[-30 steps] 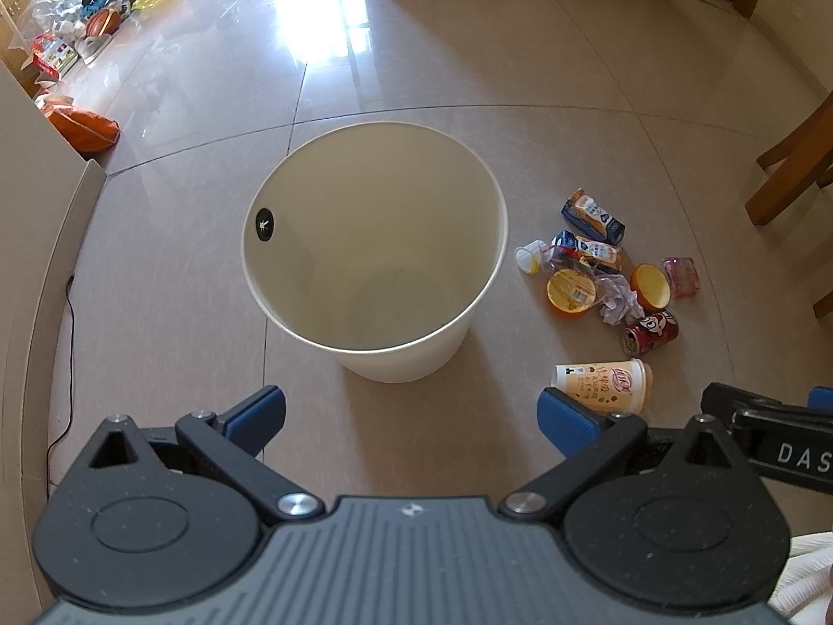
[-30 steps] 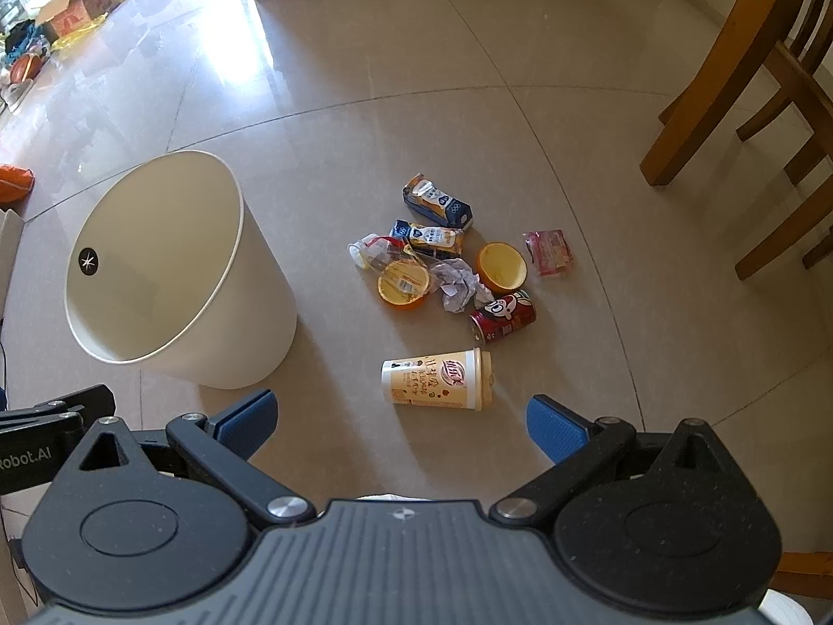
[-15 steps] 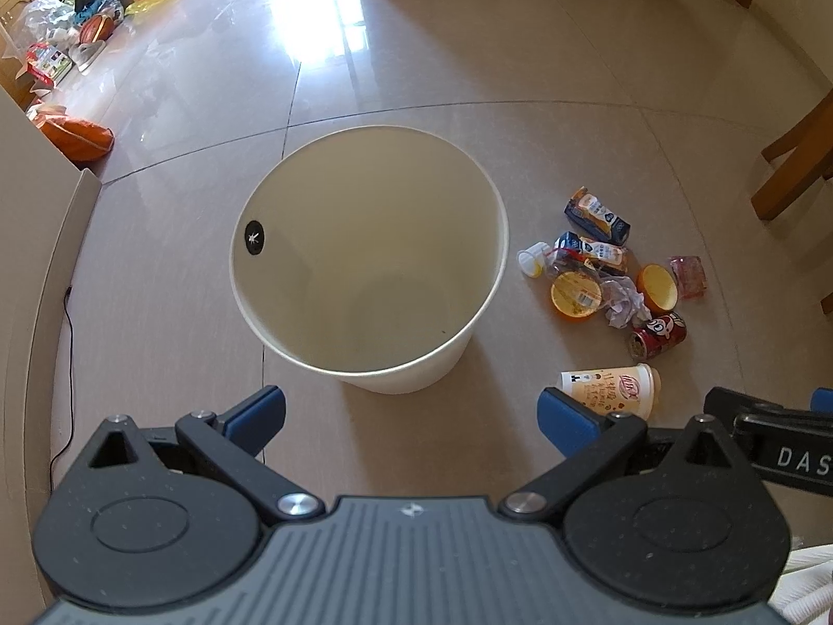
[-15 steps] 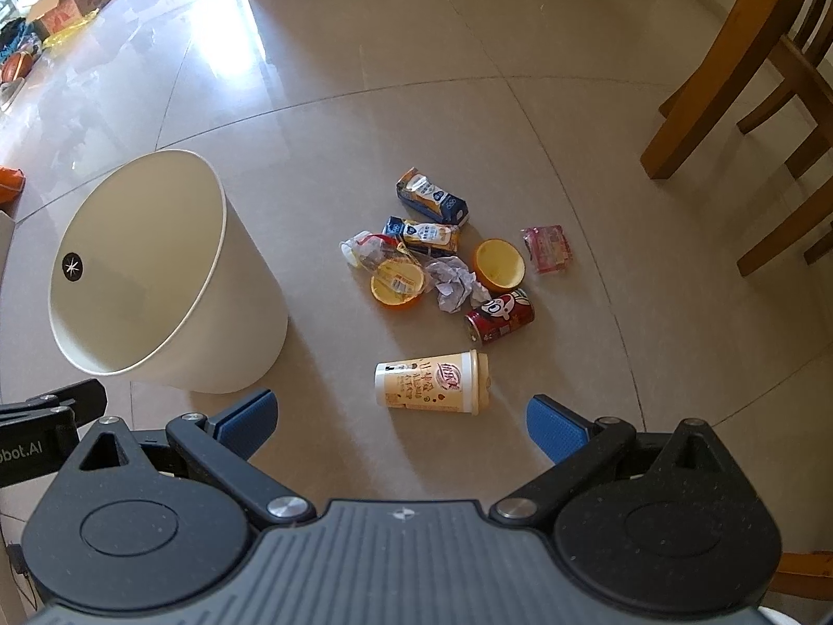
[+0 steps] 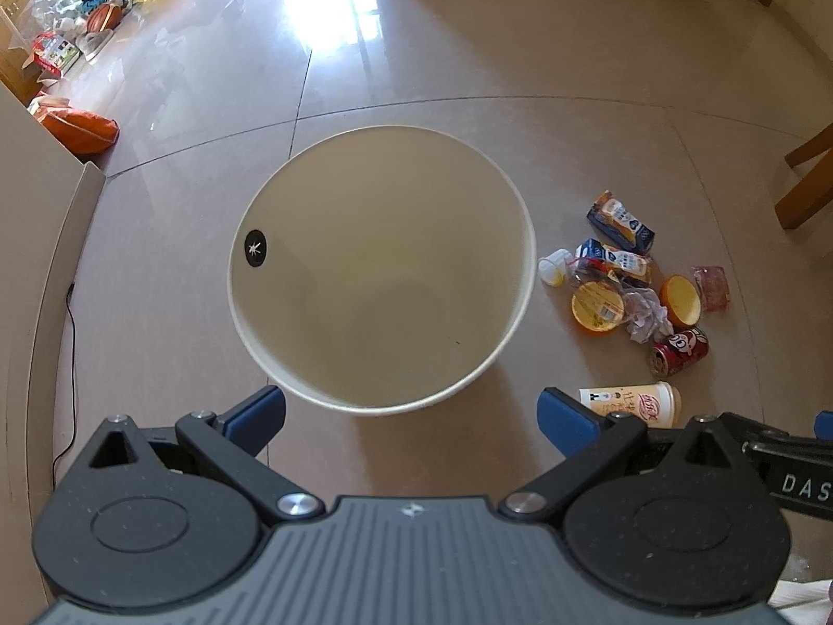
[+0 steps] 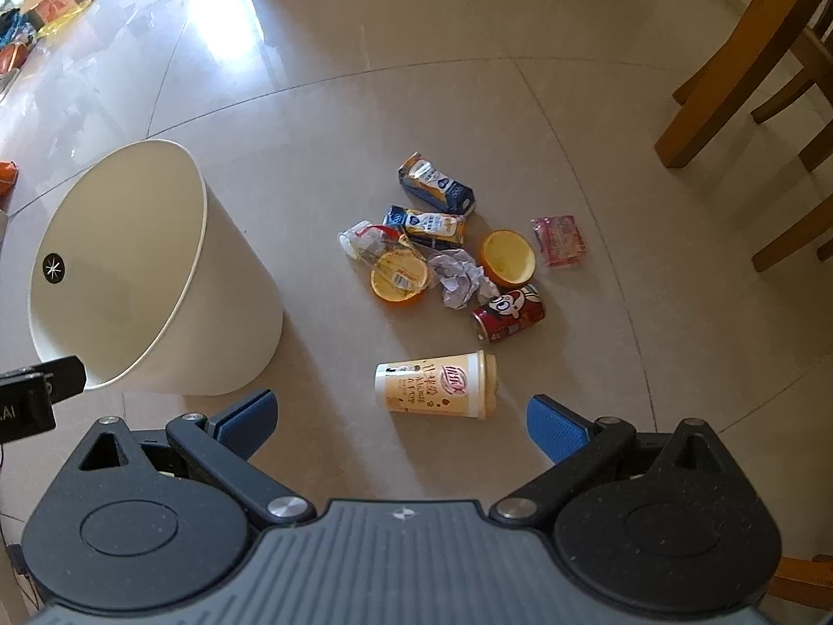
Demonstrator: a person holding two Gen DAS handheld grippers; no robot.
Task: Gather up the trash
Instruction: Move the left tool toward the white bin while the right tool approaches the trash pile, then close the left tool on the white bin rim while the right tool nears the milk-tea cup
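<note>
Right wrist view: paper cup lies just beyond the spread right tongs.

My right gripper has its jaws spread wide, with bare floor between it and the paper cup lying on its side. Behind the cup, the red can, crumpled paper and orange lids crowd together, leaving little gap. The bin blocks the left side; chair legs stand well apart on the right. My left gripper faces the bin's open mouth, unobstructed.
</note>
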